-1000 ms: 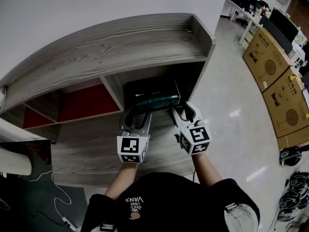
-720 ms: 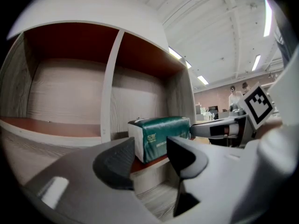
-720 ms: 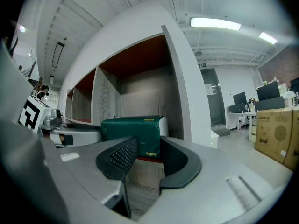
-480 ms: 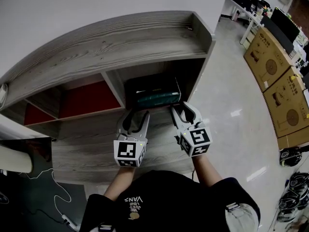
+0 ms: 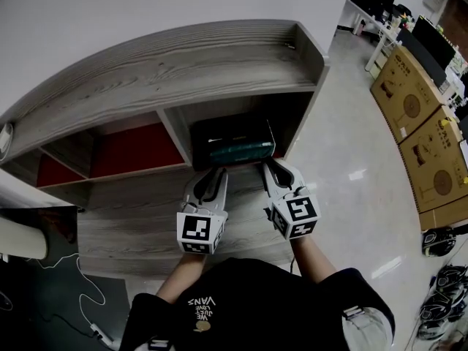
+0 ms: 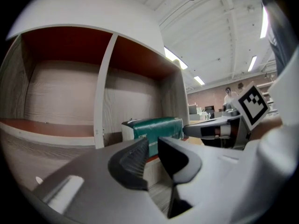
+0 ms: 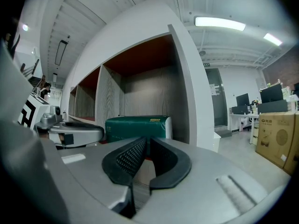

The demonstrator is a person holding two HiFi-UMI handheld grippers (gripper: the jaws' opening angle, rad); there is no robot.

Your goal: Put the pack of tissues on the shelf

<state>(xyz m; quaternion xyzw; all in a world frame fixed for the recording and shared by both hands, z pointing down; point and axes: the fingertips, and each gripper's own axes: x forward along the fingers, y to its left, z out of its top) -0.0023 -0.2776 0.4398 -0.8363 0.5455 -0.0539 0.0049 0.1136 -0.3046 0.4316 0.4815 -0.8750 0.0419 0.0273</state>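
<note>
Pack of tissues lay in the right-hand compartment of the shelf, clear of both grippers. Left gripper had just been closing to a narrow gap and right gripper nearly together, both empty, just before the shelf front. Placement looked done.

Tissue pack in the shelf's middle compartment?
No, the tissue pack sits in the rightmost compartment of the shelf, right of the divider.

tissue pack filling right bay of shelf, divider beside, left bay free
</note>
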